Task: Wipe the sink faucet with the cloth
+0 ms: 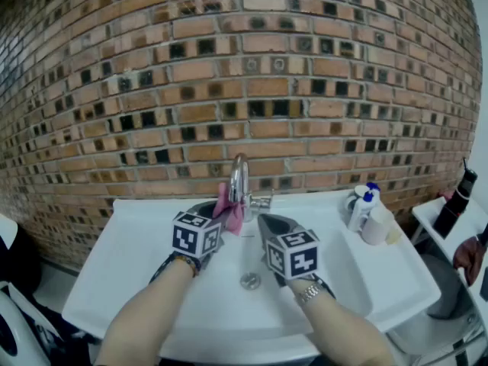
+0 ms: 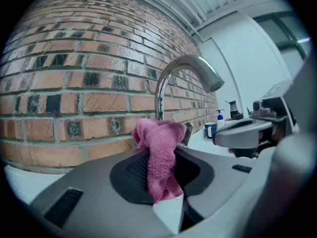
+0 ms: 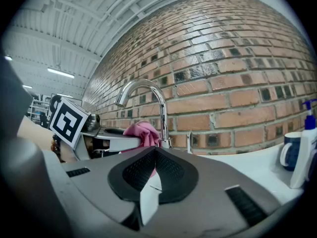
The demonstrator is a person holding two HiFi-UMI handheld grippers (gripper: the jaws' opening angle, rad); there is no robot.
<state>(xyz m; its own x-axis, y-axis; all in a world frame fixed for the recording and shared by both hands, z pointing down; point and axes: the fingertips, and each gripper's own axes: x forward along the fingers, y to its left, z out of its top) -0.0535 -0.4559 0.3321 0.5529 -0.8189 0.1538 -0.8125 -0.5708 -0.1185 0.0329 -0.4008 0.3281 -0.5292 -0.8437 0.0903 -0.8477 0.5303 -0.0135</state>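
Note:
A chrome gooseneck faucet (image 1: 239, 175) (image 2: 181, 73) (image 3: 144, 94) rises at the back of the white sink (image 1: 145, 258). My left gripper (image 1: 226, 213) (image 2: 161, 167) is shut on a pink cloth (image 1: 228, 207) (image 2: 161, 157) (image 3: 142, 133), bunched between its jaws and held just left of the faucet's stem. My right gripper (image 1: 267, 223) (image 3: 154, 168) is shut with nothing in it, hovering over the basin right of the faucet, close to the left one.
A brick wall (image 1: 244, 82) stands right behind the faucet. A pump bottle (image 1: 361, 208) (image 3: 306, 145) and a mug (image 3: 291, 157) sit on the sink's right rim. The drain (image 1: 250, 280) lies below the grippers. A dark bottle (image 1: 456, 201) stands at far right.

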